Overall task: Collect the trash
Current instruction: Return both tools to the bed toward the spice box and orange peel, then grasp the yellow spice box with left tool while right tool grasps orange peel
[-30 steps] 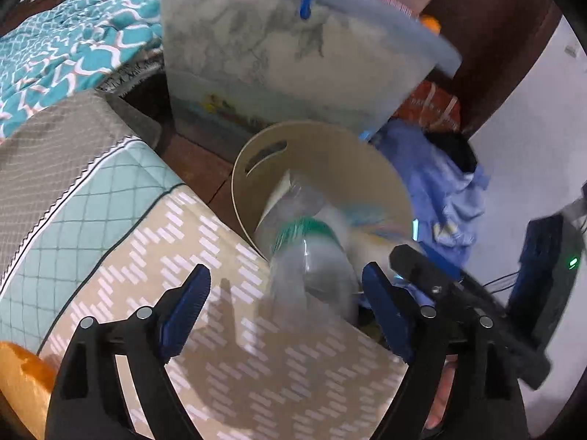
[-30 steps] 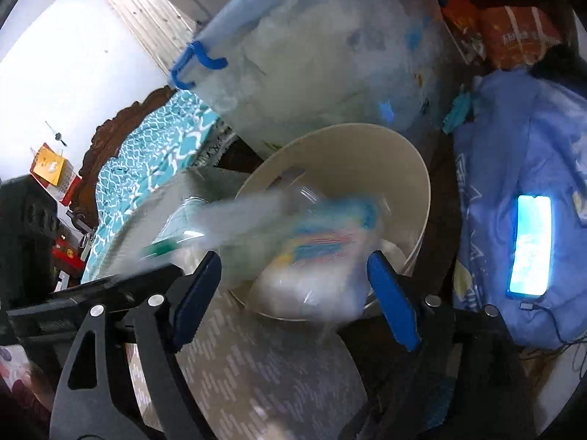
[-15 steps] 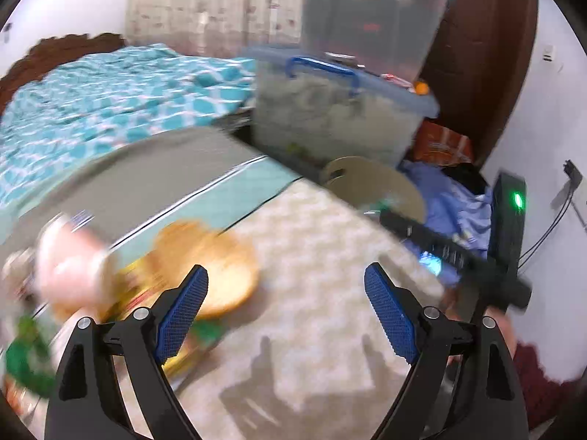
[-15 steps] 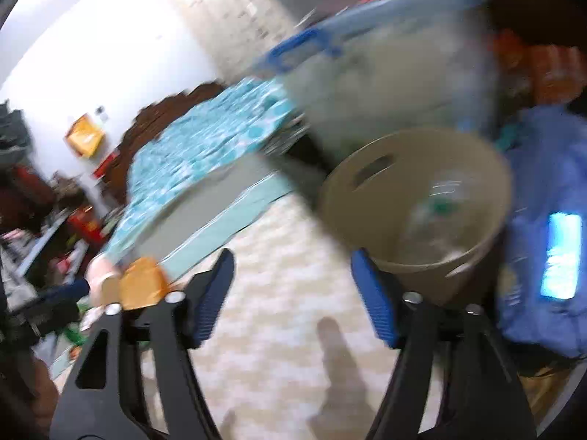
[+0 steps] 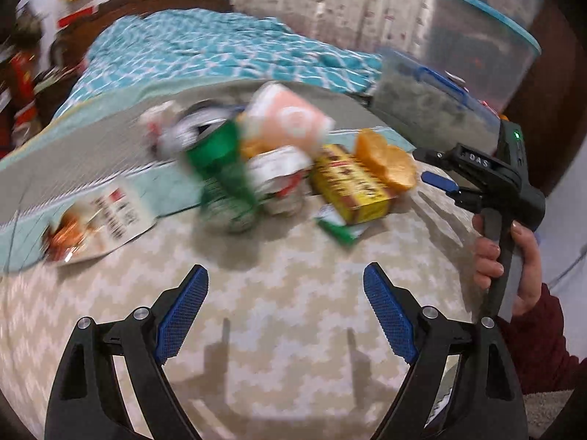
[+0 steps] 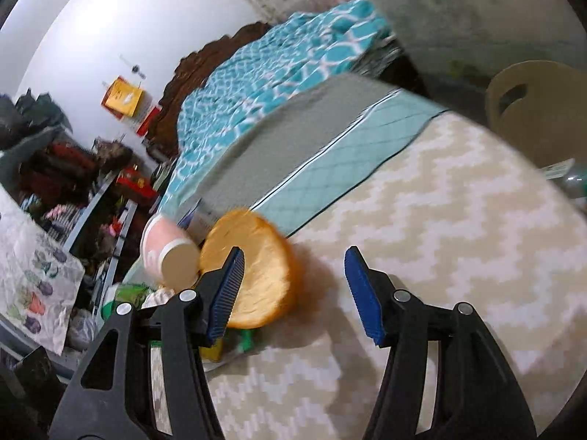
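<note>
**Both grippers off the bin, now facing the trash pile**

Since 1 s ago both views swing away from the tan bin w/ the plastic bottle in it and onto the bed – the bottle that was betw. the fingers then is no longer there. Right jaws narrowed about halfway through that second and sit steady now, nothing betw. them.

Left gripper (image 5: 285, 306): fingers wide, empty, over the zigzag-pattern blanket (image 5: 293, 275). Trash pile lies ahead of the tips, apart from them – green can (image 5: 225, 179) blurred, pink cup (image 5: 290, 121) behind it, yellow box (image 5: 352, 183) to the right w/ the orange peel (image 5: 389, 159) touching its far end, a small green wrapper (image 5: 337, 225) nearest the fingers. A printed snack packet (image 5: 99, 216) lies off to the left, separate from the heap.

Right gripper (image 6: 293, 286): fingers at a medium gap, holding nothing. Orange peel (image 6: 256, 271) sits just beyond and partly behind the left finger (image 6: 225, 289), not betw. the pads – contact can't be told. Pink cup (image 6: 170, 253) is further left, beside the peel. Tan bin (image 6: 532, 102) is at upper right, well apart.

Person's hand (image 5: 510, 256) grips the right gripper's handle at the right edge of the left view.
</note>
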`<state>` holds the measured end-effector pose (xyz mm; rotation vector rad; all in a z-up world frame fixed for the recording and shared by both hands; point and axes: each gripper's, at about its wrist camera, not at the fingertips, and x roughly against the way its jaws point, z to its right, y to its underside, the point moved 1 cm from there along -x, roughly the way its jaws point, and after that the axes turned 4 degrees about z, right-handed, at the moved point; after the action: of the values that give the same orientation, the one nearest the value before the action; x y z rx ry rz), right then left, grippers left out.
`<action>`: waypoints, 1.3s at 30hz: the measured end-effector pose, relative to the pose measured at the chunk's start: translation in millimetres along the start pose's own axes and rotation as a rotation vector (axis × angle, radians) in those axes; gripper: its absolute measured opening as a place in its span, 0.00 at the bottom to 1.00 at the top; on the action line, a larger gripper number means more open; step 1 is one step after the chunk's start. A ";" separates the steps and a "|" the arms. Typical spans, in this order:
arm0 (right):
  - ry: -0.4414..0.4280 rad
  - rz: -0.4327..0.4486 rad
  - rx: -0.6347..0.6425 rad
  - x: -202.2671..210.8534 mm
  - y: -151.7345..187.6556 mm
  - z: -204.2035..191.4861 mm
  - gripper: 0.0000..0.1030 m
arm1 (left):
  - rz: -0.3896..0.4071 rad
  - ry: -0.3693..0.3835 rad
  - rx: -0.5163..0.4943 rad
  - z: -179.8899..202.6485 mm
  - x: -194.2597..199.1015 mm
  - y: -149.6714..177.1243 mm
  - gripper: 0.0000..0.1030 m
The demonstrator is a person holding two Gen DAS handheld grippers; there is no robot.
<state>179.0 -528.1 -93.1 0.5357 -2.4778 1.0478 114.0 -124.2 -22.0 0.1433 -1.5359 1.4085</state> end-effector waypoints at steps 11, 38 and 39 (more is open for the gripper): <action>-0.098 -0.165 0.180 -6.3 71.7 -67.8 0.60 | 0.027 0.012 0.115 -38.7 22.8 17.2 0.80; -0.062 -0.092 0.015 -29.1 6.1 -4.3 0.70 | -0.103 -0.049 -0.021 43.6 -115.9 -61.9 0.70; -0.063 -0.106 0.012 -34.2 7.1 -4.6 0.69 | -0.104 -0.052 -0.024 45.1 -119.2 -62.8 0.69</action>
<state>205.5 -513.5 -111.2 0.7058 -2.4690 1.0198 188.0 -240.9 -55.2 0.2443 -1.5649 1.3133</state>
